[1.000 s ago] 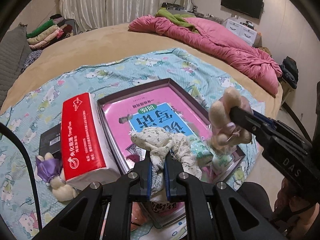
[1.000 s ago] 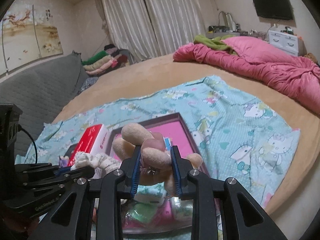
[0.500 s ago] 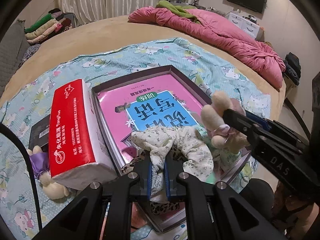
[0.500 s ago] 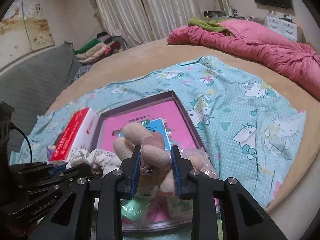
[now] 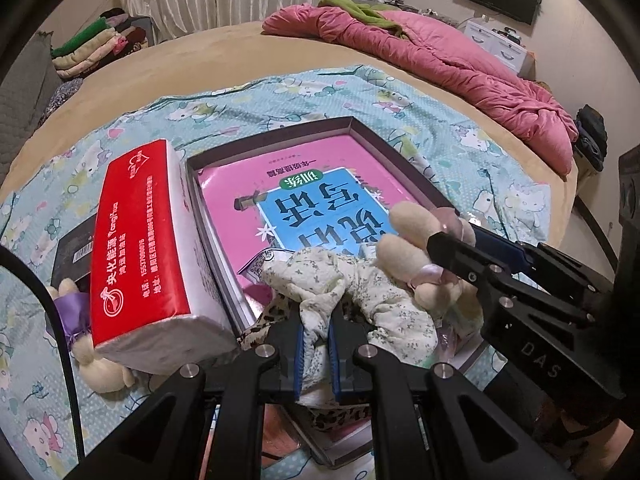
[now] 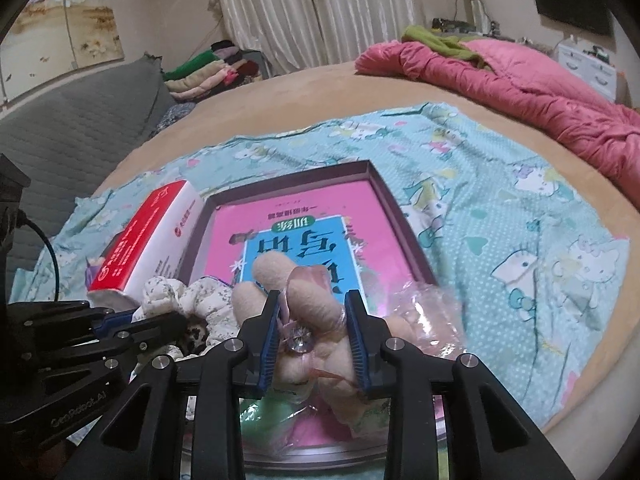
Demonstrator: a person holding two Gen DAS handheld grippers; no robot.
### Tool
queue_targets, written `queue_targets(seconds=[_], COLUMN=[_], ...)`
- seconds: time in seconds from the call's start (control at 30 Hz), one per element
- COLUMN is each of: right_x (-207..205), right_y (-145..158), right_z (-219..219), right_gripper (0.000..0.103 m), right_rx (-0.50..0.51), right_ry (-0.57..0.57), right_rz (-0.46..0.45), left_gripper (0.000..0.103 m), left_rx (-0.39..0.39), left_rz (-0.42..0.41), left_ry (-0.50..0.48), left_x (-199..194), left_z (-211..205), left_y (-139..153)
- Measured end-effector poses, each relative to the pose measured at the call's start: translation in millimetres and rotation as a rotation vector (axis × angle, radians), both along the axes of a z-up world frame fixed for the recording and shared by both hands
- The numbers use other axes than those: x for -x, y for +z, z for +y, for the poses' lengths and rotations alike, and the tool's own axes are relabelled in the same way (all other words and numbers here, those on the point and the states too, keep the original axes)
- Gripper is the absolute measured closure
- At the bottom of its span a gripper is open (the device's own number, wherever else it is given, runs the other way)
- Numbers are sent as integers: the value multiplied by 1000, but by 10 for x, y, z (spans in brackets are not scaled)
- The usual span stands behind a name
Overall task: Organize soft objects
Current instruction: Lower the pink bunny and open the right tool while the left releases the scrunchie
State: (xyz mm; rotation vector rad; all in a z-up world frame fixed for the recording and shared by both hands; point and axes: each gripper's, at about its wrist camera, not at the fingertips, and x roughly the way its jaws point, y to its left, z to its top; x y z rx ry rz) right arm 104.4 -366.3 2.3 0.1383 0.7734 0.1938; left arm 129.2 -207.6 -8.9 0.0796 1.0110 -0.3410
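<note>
Left gripper (image 5: 315, 345) clamped on floral cloth (image 5: 352, 292) over tray (image 5: 404, 156). Right gripper (image 6: 314, 338) jaws opening, plush toy (image 6: 308, 300) between them, low over tray's near end, beside cloth.

The tissue pack (image 5: 148, 248) hides most of a plush toy (image 5: 86, 340).

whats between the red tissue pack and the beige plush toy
The floral cloth, clamped in the left gripper, lies between tissue pack and plush toy, in the left wrist view.
</note>
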Motion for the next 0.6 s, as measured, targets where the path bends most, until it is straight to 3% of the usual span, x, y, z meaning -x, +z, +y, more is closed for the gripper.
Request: queue_targets(seconds=[0.27, 0.6], right_x=[13, 92], right_y=[-6, 94], right_z=[-34, -28], right_gripper=[63, 45], right_rx=[-47, -62], right_ry=[6, 12], right_rz=[-8, -61], left_gripper=[93, 91], left_rx=[3, 19], left_rz=[11, 18], left_ry=[7, 4], left_x=[-4, 0], left_z=[31, 42], left_y=[-37, -28])
